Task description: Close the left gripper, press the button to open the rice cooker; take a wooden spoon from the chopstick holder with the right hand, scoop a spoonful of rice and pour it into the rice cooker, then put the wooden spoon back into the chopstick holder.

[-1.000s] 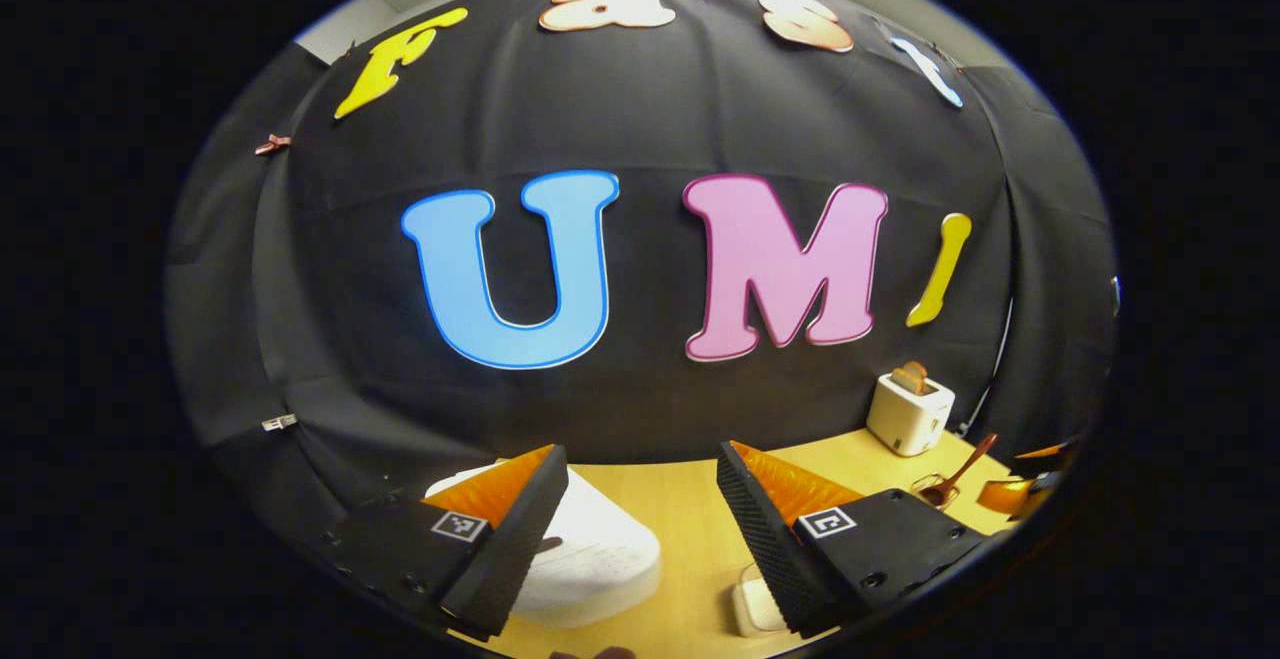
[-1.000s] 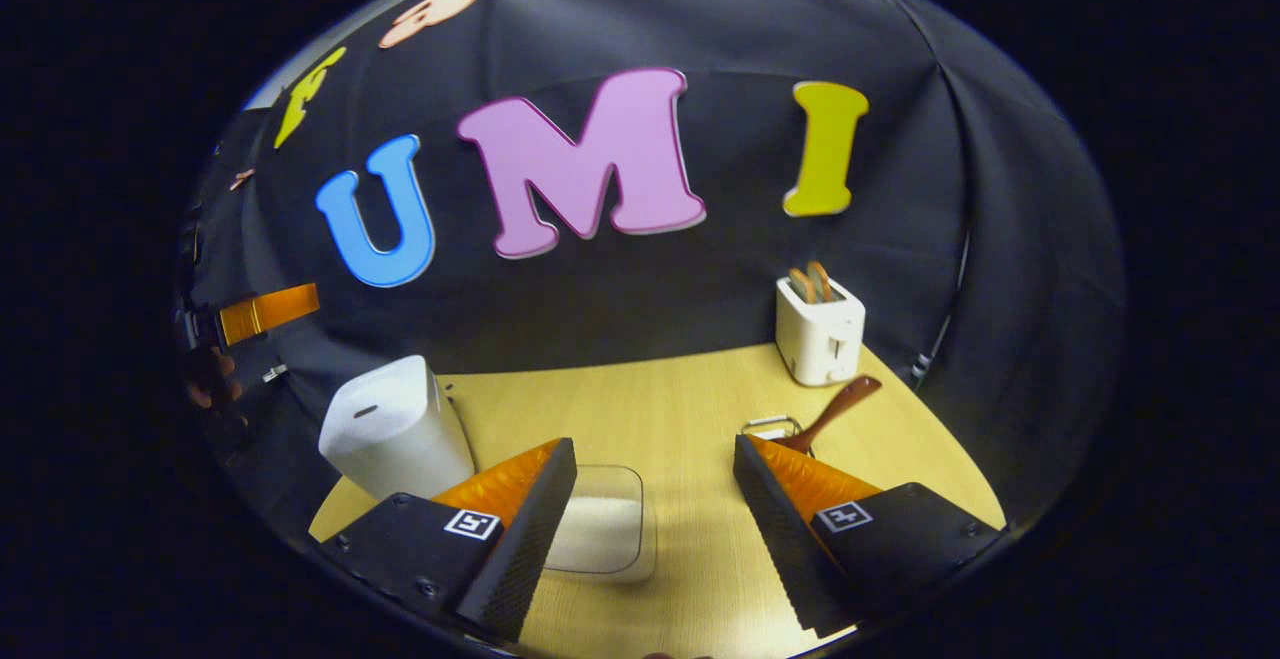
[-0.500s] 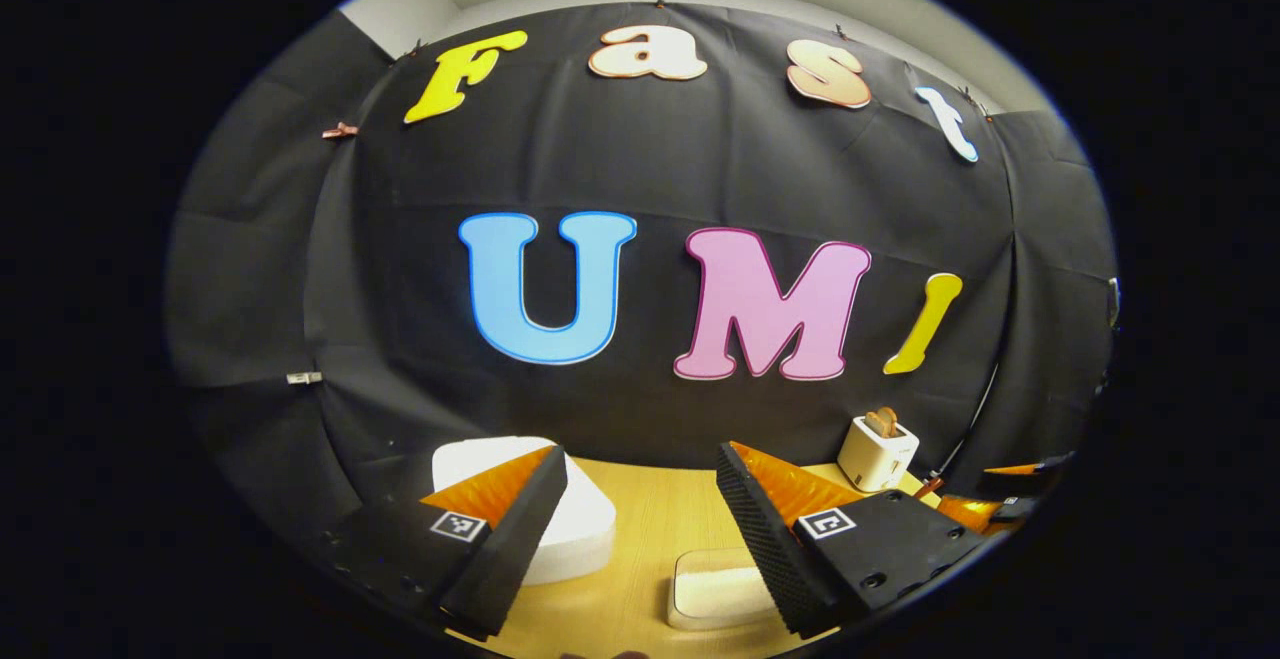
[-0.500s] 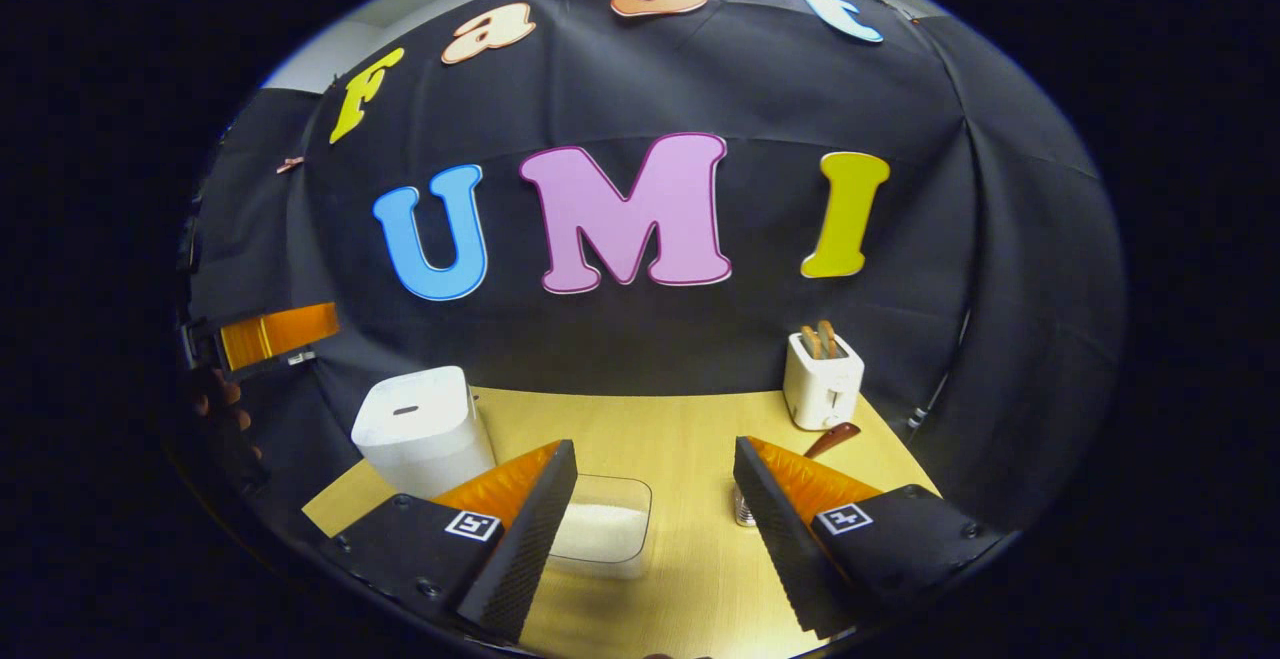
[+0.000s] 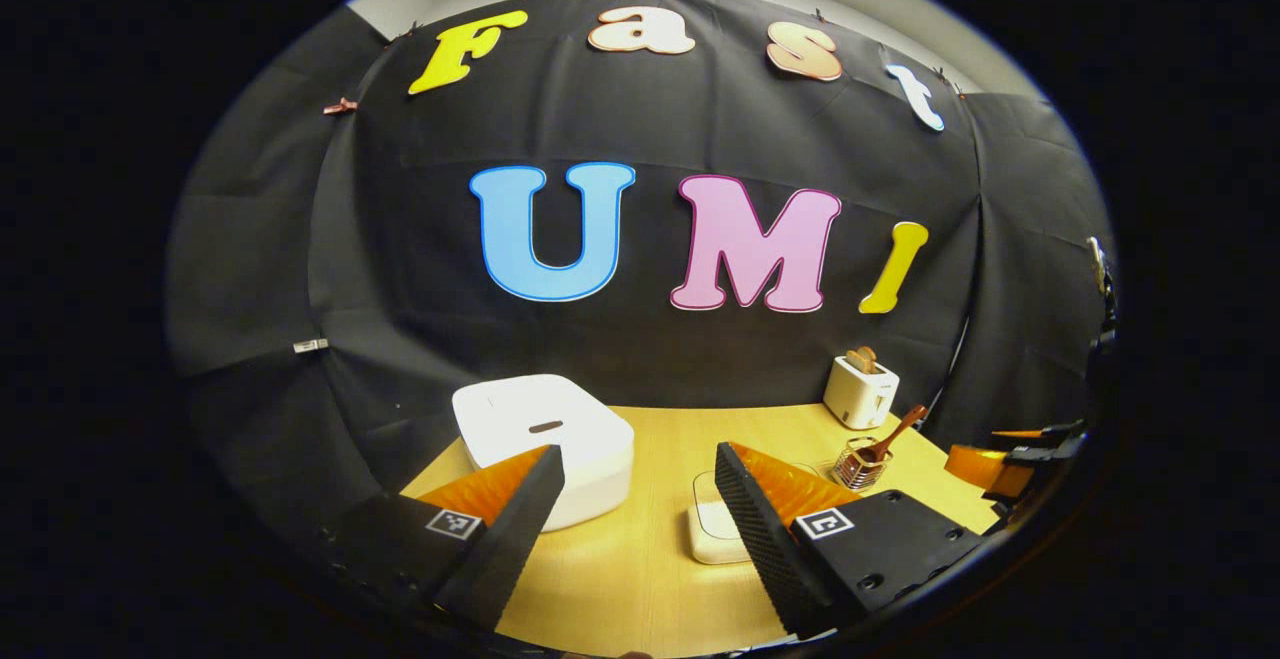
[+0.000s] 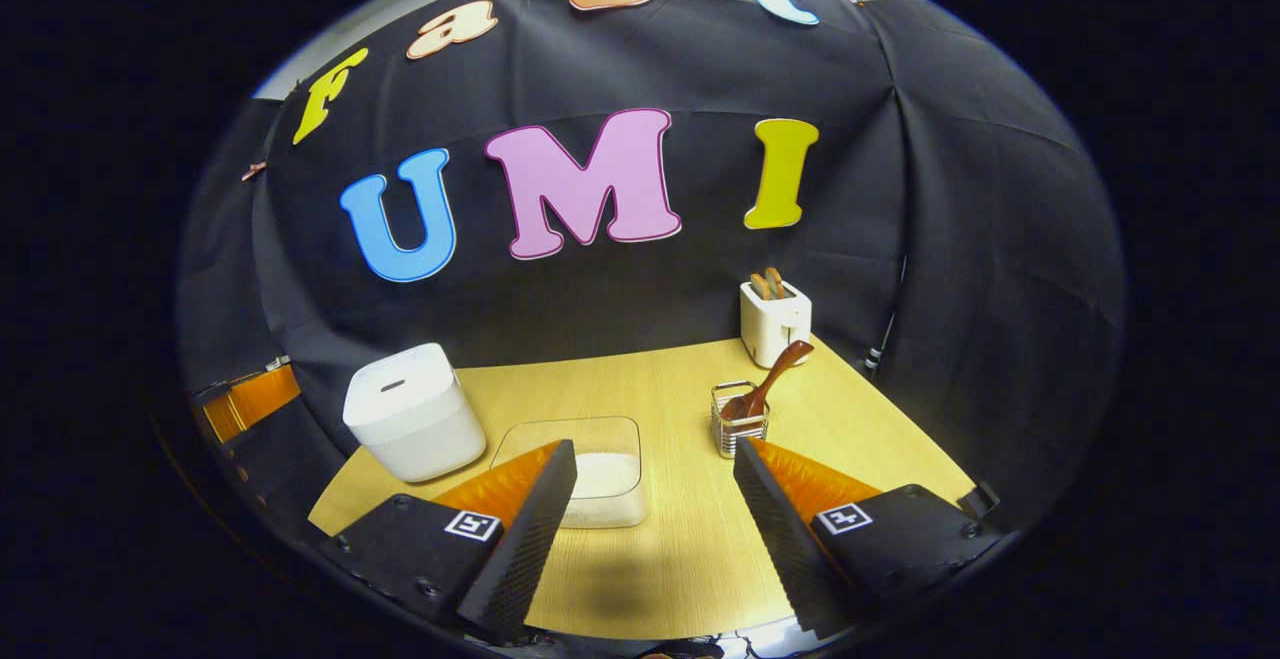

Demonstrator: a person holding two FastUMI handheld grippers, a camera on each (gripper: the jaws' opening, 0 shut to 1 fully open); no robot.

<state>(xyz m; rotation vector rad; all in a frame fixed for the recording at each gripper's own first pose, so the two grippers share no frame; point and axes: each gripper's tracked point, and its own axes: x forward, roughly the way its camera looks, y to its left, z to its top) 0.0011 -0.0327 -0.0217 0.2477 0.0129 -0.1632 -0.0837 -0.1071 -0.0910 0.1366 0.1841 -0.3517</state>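
A white rice cooker (image 5: 545,444) (image 6: 412,421) stands with its lid down at the table's left. A clear box of rice (image 6: 598,477) (image 5: 715,529) sits mid-table. A wooden spoon (image 6: 765,392) (image 5: 888,436) leans in a wire chopstick holder (image 6: 738,422) (image 5: 858,466) to the right. My left gripper (image 5: 640,529) hangs open above the table's near edge, just right of the cooker. My right gripper (image 6: 655,529) is open too, over the near edge behind the rice box, with nothing between its fingers. The right gripper also appears at the far right of the left gripper view (image 5: 1010,454).
A white toaster (image 6: 775,321) (image 5: 860,391) with bread slices stands at the back right by the black cloth wall. The wooden table (image 6: 650,579) reaches to the cloth at the back and both sides. A cable runs down the wall behind the toaster.
Both grippers have drawn back and risen from the table, so cooker, rice box and holder now lie farther off. Both stayed open.
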